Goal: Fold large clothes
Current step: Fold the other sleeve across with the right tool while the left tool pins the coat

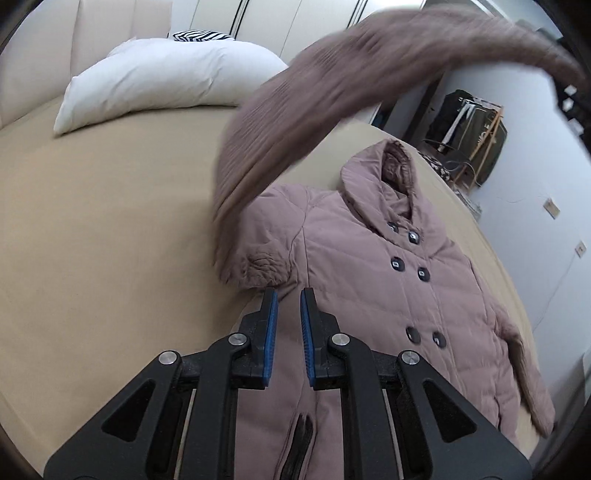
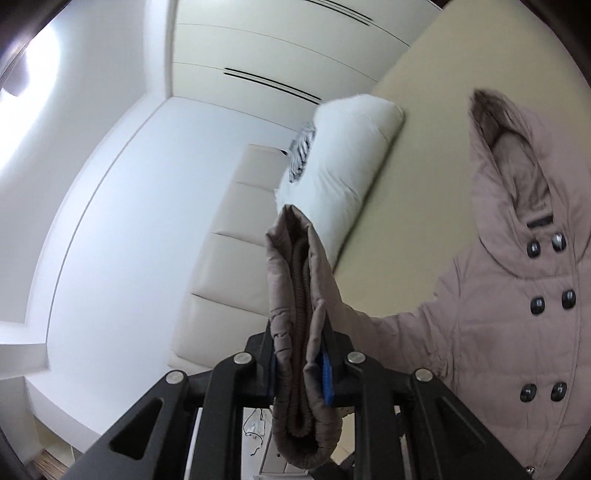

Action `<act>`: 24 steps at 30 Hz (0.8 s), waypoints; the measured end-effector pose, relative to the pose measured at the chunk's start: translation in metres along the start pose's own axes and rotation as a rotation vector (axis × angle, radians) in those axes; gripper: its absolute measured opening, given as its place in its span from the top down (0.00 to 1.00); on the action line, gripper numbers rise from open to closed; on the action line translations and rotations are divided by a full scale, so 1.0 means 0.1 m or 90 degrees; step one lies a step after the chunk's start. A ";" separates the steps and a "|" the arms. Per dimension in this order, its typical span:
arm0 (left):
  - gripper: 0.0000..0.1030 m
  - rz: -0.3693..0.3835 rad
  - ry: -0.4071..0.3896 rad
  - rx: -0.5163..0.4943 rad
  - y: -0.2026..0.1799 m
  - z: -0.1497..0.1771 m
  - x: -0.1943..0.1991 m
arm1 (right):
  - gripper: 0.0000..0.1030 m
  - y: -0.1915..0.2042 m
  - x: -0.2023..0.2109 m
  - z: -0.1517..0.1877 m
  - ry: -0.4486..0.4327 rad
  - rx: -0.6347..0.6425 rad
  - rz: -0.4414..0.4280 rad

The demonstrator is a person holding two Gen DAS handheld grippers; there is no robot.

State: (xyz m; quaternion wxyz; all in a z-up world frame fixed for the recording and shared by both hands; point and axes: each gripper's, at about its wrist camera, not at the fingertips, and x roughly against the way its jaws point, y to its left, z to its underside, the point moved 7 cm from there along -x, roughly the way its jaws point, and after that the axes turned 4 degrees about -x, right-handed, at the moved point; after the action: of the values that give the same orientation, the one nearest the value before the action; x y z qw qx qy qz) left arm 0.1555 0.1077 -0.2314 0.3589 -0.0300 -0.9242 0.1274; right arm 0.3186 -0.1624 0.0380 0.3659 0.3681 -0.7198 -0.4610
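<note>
A mauve quilted hooded coat (image 1: 373,273) with dark buttons lies face up on a tan bed (image 1: 110,229). One sleeve (image 1: 332,85) is lifted high and arcs, blurred, across the top of the left wrist view. My right gripper (image 2: 300,354) is shut on that sleeve's cuff (image 2: 295,295), held up above the bed; the coat body (image 2: 517,314) lies to its right. My left gripper (image 1: 289,299) is open and empty, its blue pads just above the coat's side below the raised sleeve's shoulder.
A white pillow (image 1: 162,81) and a striped cushion (image 1: 201,36) lie at the bed's head by a padded headboard (image 2: 229,266). A clothes rack (image 1: 469,129) stands beyond the bed's far edge. White wardrobe doors (image 2: 277,44) line the wall.
</note>
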 end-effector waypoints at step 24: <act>0.89 -0.056 0.130 0.061 0.41 -0.09 -1.19 | 0.81 -3.75 1.10 0.20 -0.105 -0.222 0.375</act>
State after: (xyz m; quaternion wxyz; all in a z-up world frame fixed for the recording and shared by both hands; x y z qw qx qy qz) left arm 0.2486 0.1318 -0.3137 0.4574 0.0152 -0.8761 0.1517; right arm 0.3223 -0.3642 -0.2976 0.4814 0.0380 -0.7325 -0.4798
